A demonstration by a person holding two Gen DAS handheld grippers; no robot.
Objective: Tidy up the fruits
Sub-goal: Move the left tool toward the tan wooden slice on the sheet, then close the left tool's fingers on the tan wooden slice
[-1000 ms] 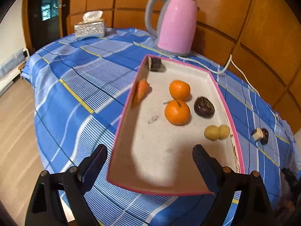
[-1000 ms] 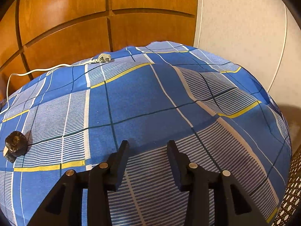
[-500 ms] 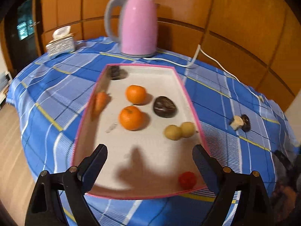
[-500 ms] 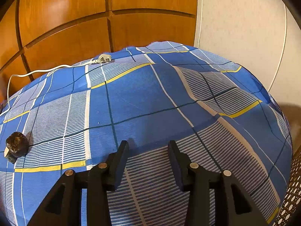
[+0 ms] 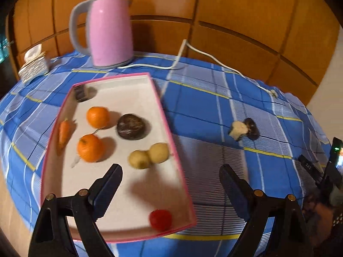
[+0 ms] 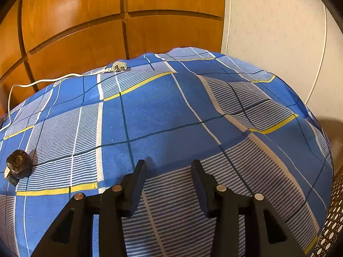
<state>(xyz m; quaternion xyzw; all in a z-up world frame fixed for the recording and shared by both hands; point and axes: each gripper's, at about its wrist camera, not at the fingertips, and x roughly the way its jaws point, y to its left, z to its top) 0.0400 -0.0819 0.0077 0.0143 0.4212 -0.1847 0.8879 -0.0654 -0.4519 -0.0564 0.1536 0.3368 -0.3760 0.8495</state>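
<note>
Left gripper [image 5: 170, 172] wide open, empty – above pink-rimmed tray [image 5: 166, 126] with two oranges [image 5: 97, 116]. Right gripper [image 6: 169, 167] parted, empty – above blue-checked surface [image 6: 163, 111]; dark fruit [image 6: 18, 165] far left.

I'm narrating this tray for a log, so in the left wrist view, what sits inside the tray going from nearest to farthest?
Red round fruit → pale yellow pair of fruits → nearer orange mandarin → dark brown round fruit → farther orange mandarin → small dark block in the far corner.
</note>
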